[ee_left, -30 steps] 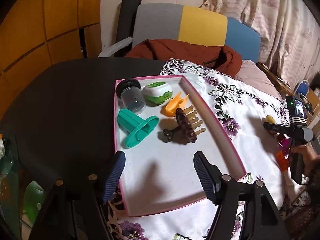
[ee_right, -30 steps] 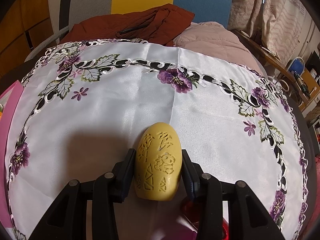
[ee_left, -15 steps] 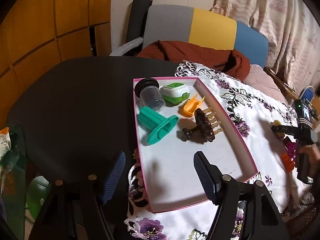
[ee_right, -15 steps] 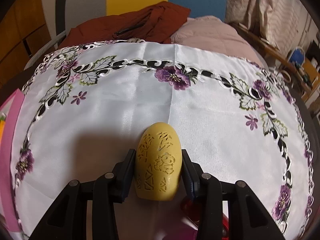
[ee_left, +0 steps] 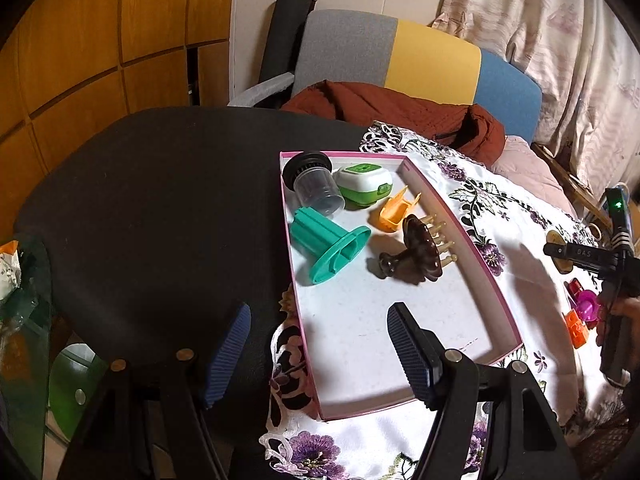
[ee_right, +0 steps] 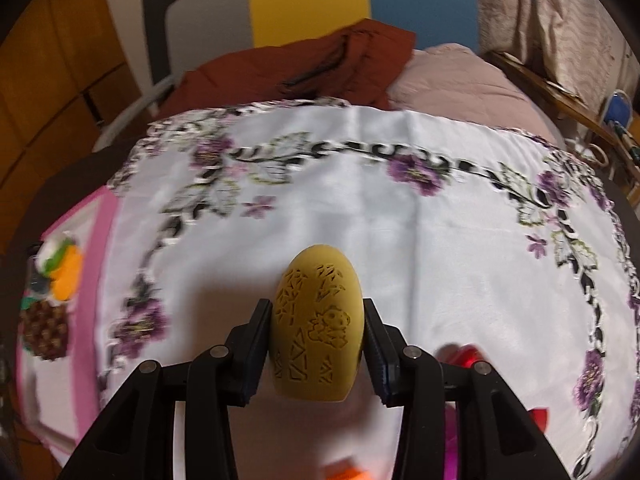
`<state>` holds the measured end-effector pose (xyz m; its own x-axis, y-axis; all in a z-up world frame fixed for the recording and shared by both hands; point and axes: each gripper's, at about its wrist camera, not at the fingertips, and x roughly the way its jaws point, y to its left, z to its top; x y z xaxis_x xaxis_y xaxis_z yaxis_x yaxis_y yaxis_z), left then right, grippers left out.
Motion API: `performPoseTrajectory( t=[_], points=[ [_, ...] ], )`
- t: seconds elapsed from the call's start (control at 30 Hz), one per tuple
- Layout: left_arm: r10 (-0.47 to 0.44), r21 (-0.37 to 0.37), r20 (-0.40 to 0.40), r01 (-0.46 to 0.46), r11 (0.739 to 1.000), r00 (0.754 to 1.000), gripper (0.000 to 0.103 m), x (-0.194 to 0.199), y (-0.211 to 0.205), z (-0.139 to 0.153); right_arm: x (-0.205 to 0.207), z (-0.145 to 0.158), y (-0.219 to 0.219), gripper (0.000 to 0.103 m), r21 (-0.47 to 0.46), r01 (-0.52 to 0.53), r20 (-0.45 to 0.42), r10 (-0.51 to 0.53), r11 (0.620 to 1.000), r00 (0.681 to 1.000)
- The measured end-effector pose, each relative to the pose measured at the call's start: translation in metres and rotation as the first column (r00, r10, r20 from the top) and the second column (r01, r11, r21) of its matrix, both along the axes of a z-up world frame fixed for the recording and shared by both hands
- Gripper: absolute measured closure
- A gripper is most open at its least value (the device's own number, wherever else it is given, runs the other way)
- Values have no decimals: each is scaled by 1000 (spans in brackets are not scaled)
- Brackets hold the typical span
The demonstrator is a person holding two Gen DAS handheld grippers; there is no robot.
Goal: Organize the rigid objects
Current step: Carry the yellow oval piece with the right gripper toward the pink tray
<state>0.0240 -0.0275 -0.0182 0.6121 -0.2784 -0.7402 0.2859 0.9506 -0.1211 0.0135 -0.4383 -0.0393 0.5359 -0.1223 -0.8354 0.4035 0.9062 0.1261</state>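
Left gripper: the left gripper (ee_left: 318, 356) hangs released over the near end of the pink tray (ee_left: 496, 280), nothing between its blue pads (ee_left: 408, 354).
Right gripper: the right gripper (ee_right: 316, 350) is clenched on a yellow egg (ee_right: 318, 326) with carved patterns, one pad on each side, above the white flowered cloth (ee_right: 400, 240).
Left view only: inside the tray lie 5 things: a clear jar with a black lid (ee_left: 314, 182), a green and white box (ee_left: 363, 184), an orange clip (ee_left: 394, 210), a teal spool (ee_left: 328, 246) on its side, and a dark brown hair claw (ee_left: 416, 252). They crowd the far half; the near half is bare. The dark tabletop (ee_left: 160, 200) spreads to the left. At the right edge the other gripper and a hand (ee_left: 618, 312) show, with small pink and orange pieces (ee_left: 580, 316) on the cloth beside them.
Right view only: the egg's carving, seen close. The tray is a blurred strip at the left edge, its contents smeared. A red piece (ee_right: 466, 354) shows just behind the right finger.
Both views: a grey, yellow and blue chair (ee_left: 420, 60) with a rust jacket (ee_left: 400, 112) beyond the tabletop.
Change, right: the view has gone blurred, more of the tray has come into it, and the grip on the egg is unchanged.
Change, left: the tray sits further right in the view than 1 second ago, with more dark tabletop in sight.
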Motion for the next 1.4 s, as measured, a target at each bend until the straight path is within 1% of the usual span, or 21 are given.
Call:
performPoseTrajectory(
  t=[0.13,0.37,0.53,0.6,0.67,0.73,0.77,0.8,0.87,0.9,0.93,1.0,1.03,1.1,1.13,1.2,1.23,1.3,1.33,1.37,1.4],
  points=[
    [4,-4,1,-4,1000,1000,31,0,3,-1,2,8,23,60,16,-47,20,47,999,999],
    [33,-12,-5,-33,999,999,31,2,17,-4,-5,13,60,60,43,-121,41,120,992,992],
    [77,-18,-12,-77,997,997,31,6,32,-7,-8,31,94,60,57,-204,89,199,977,976],
    [96,-20,-14,-96,995,995,31,8,38,-7,-7,42,114,60,53,-265,117,257,963,959],
    [112,-21,-16,-112,993,994,31,10,43,-8,-6,51,142,60,39,-343,135,335,938,932],
    [121,-22,-17,-122,992,992,31,11,47,-9,-2,53,174,60,38,-432,133,424,901,896],
    [124,-23,-17,-125,992,992,31,12,48,-9,0,53,184,60,38,-460,128,452,887,883],
    [126,-23,-17,-127,992,992,31,12,49,-9,2,51,202,60,33,-504,116,498,863,860],
    [127,-23,-18,-128,992,992,31,12,49,-9,6,46,225,60,36,-551,92,546,834,833],
    [128,-24,-17,-128,991,992,31,12,50,-9,10,40,238,60,34,-580,68,577,814,814],
    [128,-25,-16,-129,991,992,31,12,50,-9,13,35,248,60,26,-596,43,595,803,803],
    [126,-23,-18,-127,992,992,31,12,49,-10,19,25,259,60,17,-608,1,608,794,794],
    [124,-21,-18,-124,992,992,31,12,48,-10,23,18,263,60,13,-606,-18,606,795,795],
    [121,-15,-16,-122,992,992,31,12,47,-10,31,7,262,60,-6,-584,-48,584,811,811],
    [119,-14,-20,-119,993,993,31,12,47,-11,35,2,260,61,-16,-563,-59,561,826,825],
    [116,-16,-21,-117,993,993,31,12,46,-11,42,-3,252,67,-37,-521,-68,518,853,853],
    [114,-13,-20,-115,993,993,31,11,44,-12,47,-5,247,68,-30,-494,-73,491,869,868],
    [109,-8,-22,-109,994,994,31,11,43,-13,51,-8,241,68,-61,-461,-81,456,885,886],
    [107,-9,-21,-107,994,994,31,10,43,-13,53,-10,238,68,-66,-447,-87,441,892,893],
    [105,-9,-19,-105,994,994,31,10,42,-12,55,-14,234,68,-48,-436,-95,430,899,898],
    [102,-5,-19,-102,995,995,31,9,41,-13,56,-16,231,71,-44,-428,-93,423,903,901]
  ],
)
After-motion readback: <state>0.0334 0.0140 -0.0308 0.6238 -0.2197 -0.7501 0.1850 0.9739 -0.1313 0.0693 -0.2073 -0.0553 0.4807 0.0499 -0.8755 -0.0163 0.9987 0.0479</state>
